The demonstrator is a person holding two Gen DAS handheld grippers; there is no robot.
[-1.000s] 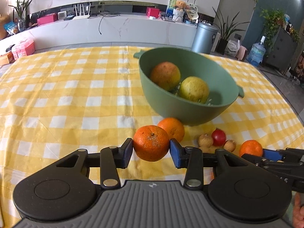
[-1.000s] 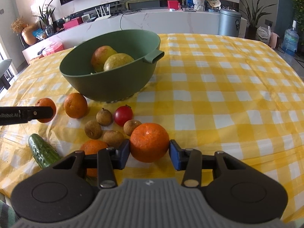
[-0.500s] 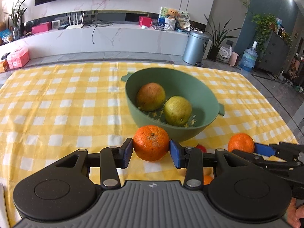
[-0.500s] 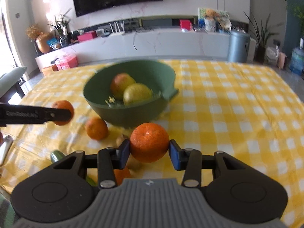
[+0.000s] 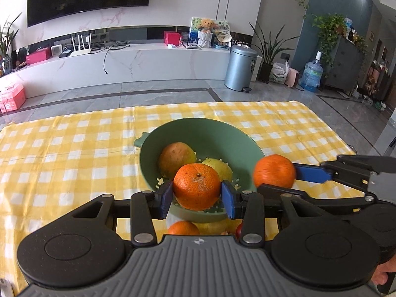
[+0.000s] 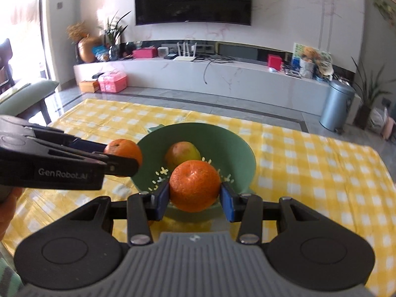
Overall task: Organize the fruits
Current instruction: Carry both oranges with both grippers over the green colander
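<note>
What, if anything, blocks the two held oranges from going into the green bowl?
Nothing visible does. The left tongs hold one round orange, the right tongs another round orange, both near the open green plastic bowl, which has room beside two fruits.

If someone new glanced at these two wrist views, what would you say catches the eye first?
Two bright oranges, one clamped in the left gripper and one in the right gripper, both raised over the green bowl. The bowl sits mid-table on the yellow checked tablecloth and already holds a reddish-yellow fruit and a yellow-green one.
</note>
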